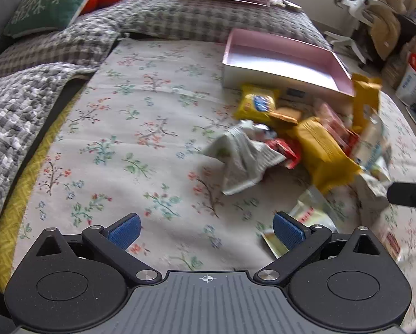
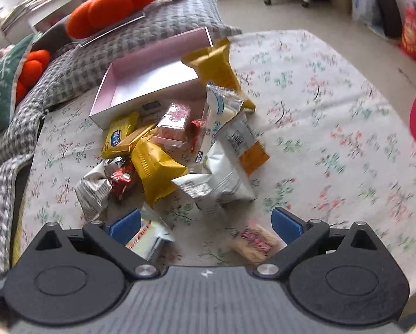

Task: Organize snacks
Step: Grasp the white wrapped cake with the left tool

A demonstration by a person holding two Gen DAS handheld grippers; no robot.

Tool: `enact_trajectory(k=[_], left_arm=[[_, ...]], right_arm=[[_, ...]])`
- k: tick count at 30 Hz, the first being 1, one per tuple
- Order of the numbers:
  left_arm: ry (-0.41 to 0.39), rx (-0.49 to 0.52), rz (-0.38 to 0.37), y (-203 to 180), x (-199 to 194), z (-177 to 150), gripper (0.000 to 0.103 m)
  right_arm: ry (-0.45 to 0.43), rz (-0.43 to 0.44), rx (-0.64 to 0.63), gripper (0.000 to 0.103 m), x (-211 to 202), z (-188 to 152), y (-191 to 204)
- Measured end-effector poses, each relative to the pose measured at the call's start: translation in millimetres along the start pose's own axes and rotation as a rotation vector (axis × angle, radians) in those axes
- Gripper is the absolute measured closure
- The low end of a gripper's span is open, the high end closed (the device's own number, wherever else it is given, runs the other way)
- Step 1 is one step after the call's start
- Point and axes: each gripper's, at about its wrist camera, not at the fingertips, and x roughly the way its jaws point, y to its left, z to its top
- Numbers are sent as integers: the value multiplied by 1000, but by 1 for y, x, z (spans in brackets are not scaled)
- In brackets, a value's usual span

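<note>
Both grippers, left gripper and right gripper, are hovering wide open; grabbing carelessly risks toppling the snack pile beside the pink box.

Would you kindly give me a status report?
Left gripper open, right gripper open, both empty. Snack pile unsorted beside empty pink box. Nothing blocking.

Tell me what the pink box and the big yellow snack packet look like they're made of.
Pink box: likely cardboard, smooth with a soft sheen; thin straight walls, sharp corners. Yellow snack packet: plastic film, slightly glossy, puffed, with a crimped ribbed seal.
</note>
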Motion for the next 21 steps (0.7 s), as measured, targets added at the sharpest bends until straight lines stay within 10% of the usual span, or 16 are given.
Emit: enact_trajectory(k=[21], left_arm=[[80,-369,-143,16,68,43,2]], right_arm=[[23,133,602,23,41,0,-55]])
